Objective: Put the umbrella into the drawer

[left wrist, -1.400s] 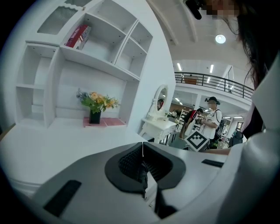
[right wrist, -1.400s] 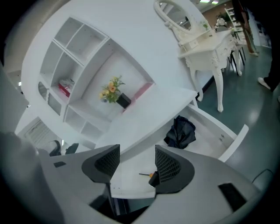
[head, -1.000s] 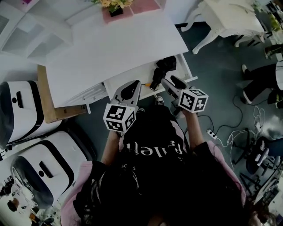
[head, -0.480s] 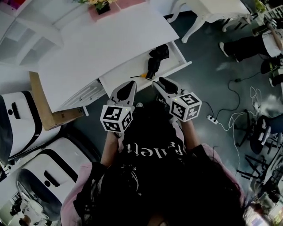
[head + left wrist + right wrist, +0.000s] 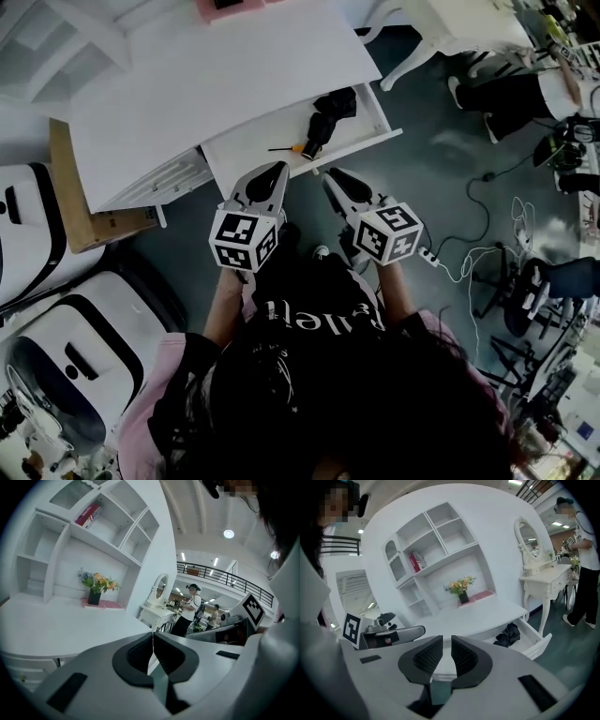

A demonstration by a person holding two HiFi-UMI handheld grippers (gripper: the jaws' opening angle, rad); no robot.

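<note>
The black folded umbrella point(image 5: 324, 111) lies in the open white drawer point(image 5: 380, 139), its orange-tipped handle point(image 5: 294, 147) pointing left. The right gripper view also shows the umbrella point(image 5: 507, 634) in the drawer point(image 5: 536, 642). My left gripper point(image 5: 272, 171) hovers just in front of the drawer's left half, and its pads meet with nothing in them point(image 5: 152, 637). My right gripper point(image 5: 335, 174) hangs in front of the drawer, short of the umbrella. Its jaws point(image 5: 447, 641) are closing, with a narrow gap left and nothing between them.
The white desk top point(image 5: 216, 80) stretches behind the drawer, with a shelf unit and a flower pot point(image 5: 462, 590) at the back. A cardboard sheet point(image 5: 70, 197) leans at the desk's left. White machines point(image 5: 56, 347) stand at left. A power strip and cables point(image 5: 441, 264) lie on the floor at right.
Both grippers have drawn back from the drawer toward the person, the right one farther. The umbrella stays lying in the drawer.
</note>
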